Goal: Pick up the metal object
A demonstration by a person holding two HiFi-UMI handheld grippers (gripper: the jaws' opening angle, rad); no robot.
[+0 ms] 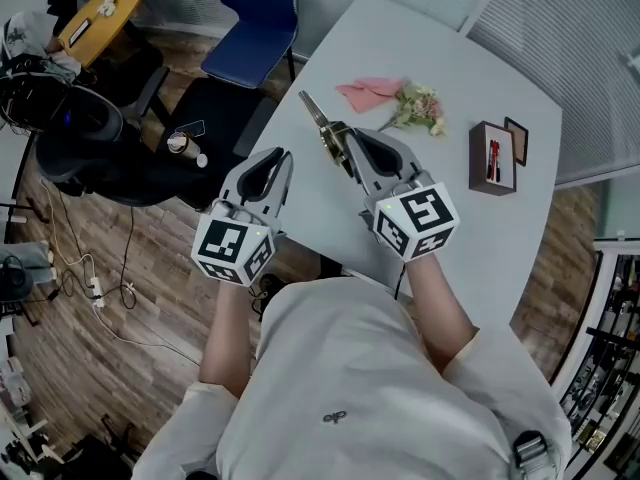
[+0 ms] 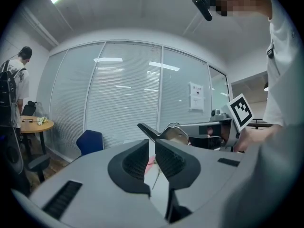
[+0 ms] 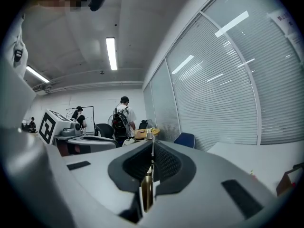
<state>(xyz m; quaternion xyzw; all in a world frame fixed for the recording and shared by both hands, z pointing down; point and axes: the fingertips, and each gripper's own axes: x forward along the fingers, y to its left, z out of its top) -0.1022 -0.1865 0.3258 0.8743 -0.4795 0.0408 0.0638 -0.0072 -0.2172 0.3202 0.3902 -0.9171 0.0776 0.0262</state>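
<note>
Over the table (image 1: 450, 63), level right gripper (image 1: 347, 140) clenches metal object (image 1: 317, 115), left gripper (image 1: 281, 158) jaws ajar

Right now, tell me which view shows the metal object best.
Head view: the metal object shows lengthwise, held by the right hand-held gripper. Left gripper view shows its side; right gripper view, a thin edge.

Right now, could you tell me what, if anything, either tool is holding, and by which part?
The right tool grips the brass-coloured metal object by its near end; the left tool holds nothing.
</note>
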